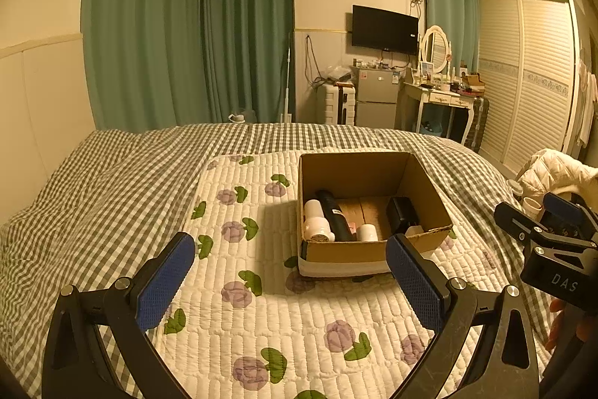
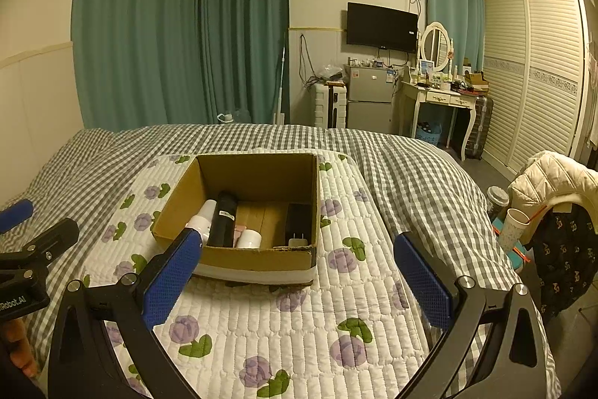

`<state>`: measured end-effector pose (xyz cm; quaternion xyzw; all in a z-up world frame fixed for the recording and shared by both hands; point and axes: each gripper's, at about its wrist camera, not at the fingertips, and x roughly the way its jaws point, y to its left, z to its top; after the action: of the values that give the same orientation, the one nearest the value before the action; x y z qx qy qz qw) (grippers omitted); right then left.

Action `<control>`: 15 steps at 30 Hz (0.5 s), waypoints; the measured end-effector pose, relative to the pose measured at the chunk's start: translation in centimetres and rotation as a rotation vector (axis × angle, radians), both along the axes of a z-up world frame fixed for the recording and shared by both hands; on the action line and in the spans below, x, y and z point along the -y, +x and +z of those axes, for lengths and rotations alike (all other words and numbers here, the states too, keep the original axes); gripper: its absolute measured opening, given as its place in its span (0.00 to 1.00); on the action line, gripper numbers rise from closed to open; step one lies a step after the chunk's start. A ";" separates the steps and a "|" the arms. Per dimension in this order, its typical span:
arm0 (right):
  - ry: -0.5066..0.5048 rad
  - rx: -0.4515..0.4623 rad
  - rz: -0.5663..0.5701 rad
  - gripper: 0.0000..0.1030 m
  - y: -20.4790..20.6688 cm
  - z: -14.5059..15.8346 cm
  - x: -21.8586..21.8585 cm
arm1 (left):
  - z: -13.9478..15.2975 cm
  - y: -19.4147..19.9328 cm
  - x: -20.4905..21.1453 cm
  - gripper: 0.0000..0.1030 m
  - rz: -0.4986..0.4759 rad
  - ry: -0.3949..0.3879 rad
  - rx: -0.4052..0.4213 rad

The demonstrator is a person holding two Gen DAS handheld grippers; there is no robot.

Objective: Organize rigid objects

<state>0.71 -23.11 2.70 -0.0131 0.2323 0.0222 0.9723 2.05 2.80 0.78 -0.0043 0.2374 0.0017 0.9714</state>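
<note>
An open cardboard box [image 1: 429, 189] [image 2: 261, 255] stands on a floral quilted mat [image 1: 261, 287] [image 2: 299, 324] on the bed. Inside it lie a white bottle [image 1: 316, 217] [image 2: 203, 215], a black cylinder [image 1: 334, 212] [image 2: 224, 217], a small white jar [image 1: 367, 232] [image 2: 249, 238] and a black charger [image 1: 401, 214] [image 2: 298, 221]. My left gripper [image 1: 291, 281] is open and empty, held above the mat, short of the box. My right gripper [image 2: 299, 281] is open and empty, just in front of the box. Each gripper shows at the edge of the other's view.
A grey checked bedspread [image 1: 112, 182] [image 2: 411, 167] covers the bed. At the right bedside are a chair with a white jacket [image 2: 549, 174], a paper cup [image 2: 514, 227] and a jar [image 2: 497, 199]. A fridge, dresser and wardrobe line the far wall.
</note>
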 end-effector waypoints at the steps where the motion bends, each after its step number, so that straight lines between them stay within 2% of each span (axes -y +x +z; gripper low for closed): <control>1: 0.000 0.000 -0.001 1.00 0.0 0.0 0.0 | 0.0 0.0 0.0 1.00 -0.001 0.002 -0.001; 15: 0.002 -0.011 0.000 1.00 0.0 -0.3 0.2 | -0.5 0.2 -0.1 1.00 0.001 -0.007 -0.005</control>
<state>0.72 -23.31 2.38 -0.0121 0.2374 0.0224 0.9711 2.25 2.95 0.32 -0.0079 0.2398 0.0011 0.9708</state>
